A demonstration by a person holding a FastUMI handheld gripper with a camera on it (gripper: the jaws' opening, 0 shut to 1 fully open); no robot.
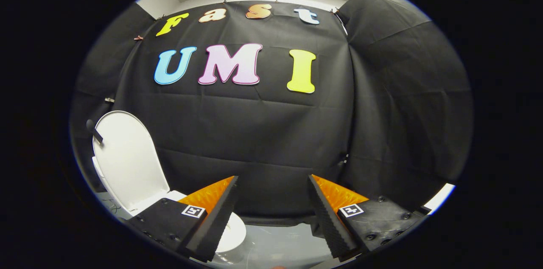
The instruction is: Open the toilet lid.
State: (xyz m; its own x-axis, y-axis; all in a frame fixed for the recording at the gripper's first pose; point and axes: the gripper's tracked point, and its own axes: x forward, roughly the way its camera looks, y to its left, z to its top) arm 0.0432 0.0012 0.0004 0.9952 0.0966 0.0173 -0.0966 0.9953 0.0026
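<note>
We see our gripper (272, 184) with its fingers spread wide and nothing between them, pointed at the black cloth wall (254, 133) of the booth. The toilet lid (129, 158) stands raised, nearly upright, off to the left beyond the left finger. Below it, part of the white toilet (232, 231) shows just behind that finger, apparently the seat or bowl rim, though the finger hides most of it.
</note>
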